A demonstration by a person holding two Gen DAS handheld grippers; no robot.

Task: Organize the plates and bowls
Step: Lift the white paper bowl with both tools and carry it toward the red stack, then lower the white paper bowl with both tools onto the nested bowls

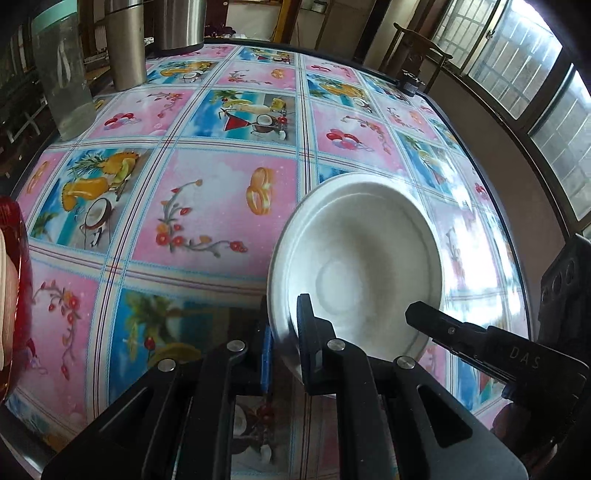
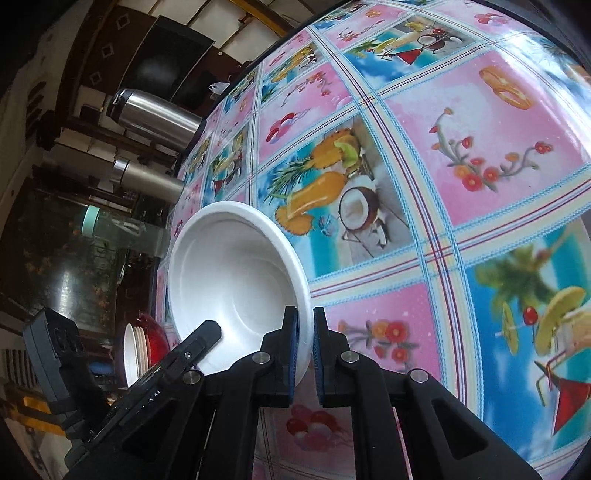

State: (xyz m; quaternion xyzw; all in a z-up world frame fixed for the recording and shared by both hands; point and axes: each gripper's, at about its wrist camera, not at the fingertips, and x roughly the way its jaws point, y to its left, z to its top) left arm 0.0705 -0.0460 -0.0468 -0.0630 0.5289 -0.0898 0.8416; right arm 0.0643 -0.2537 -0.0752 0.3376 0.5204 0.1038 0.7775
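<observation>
A white bowl [image 1: 362, 258] is tilted above the fruit-print tablecloth [image 1: 221, 206]. My left gripper [image 1: 286, 332] is shut on its near rim, one finger inside and the blue pad outside. From the right, a finger of the right gripper [image 1: 424, 319] reaches into the same bowl. In the right wrist view the white bowl [image 2: 229, 273] has its rim pinched between the pads of my right gripper [image 2: 304, 332], and the left gripper's finger [image 2: 207, 332] shows at the bowl's lower left. A red bowl [image 2: 157, 338] with white plates [image 2: 135, 350] stacked in it stands beyond.
Two steel flasks [image 1: 127, 40] [image 1: 181, 22] and a glass jar with a teal lid [image 1: 62, 70] stand at the table's far left corner. The red bowl [image 1: 13, 280] sits at the left edge. A wooden chair [image 1: 417, 55] and windows [image 1: 535, 74] lie past the right edge.
</observation>
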